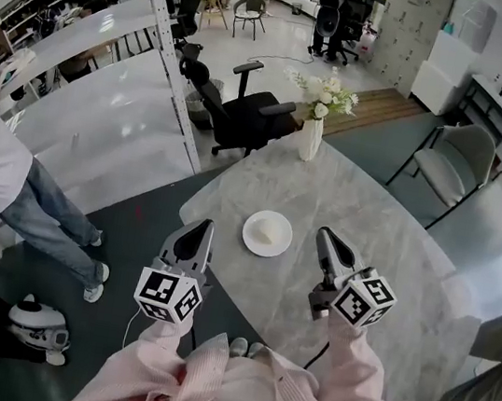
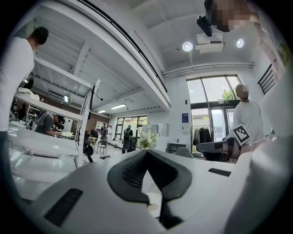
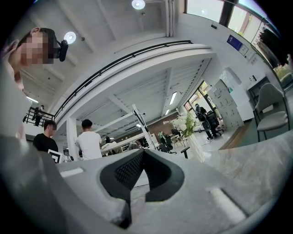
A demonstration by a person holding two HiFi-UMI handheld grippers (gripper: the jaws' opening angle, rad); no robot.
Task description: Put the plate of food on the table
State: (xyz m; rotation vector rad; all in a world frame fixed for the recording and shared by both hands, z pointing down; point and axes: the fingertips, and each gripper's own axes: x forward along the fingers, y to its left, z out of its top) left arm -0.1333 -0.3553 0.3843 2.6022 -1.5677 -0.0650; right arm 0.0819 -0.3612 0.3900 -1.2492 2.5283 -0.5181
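Observation:
A white plate [image 1: 267, 233] with a pale lump of food on it rests on the round marble table [image 1: 396, 237], near the front left edge. My left gripper [image 1: 206, 225] hovers over the table's edge just left of the plate, its jaws shut and empty. On the plate's right my right gripper [image 1: 325, 234] is held above the table, also shut with nothing in it. In the left gripper view the plate [image 2: 153, 200] shows low between the closed jaws of the left gripper [image 2: 146, 152]. The right gripper [image 3: 143, 152] points across the table toward the vase.
A white vase of flowers [image 1: 311, 136] stands at the table's far edge. A black office chair [image 1: 242, 108] sits behind it and a grey chair [image 1: 455, 166] at the far right. A person [image 1: 9, 175] stands on the floor at left beside a metal rack [image 1: 173, 69].

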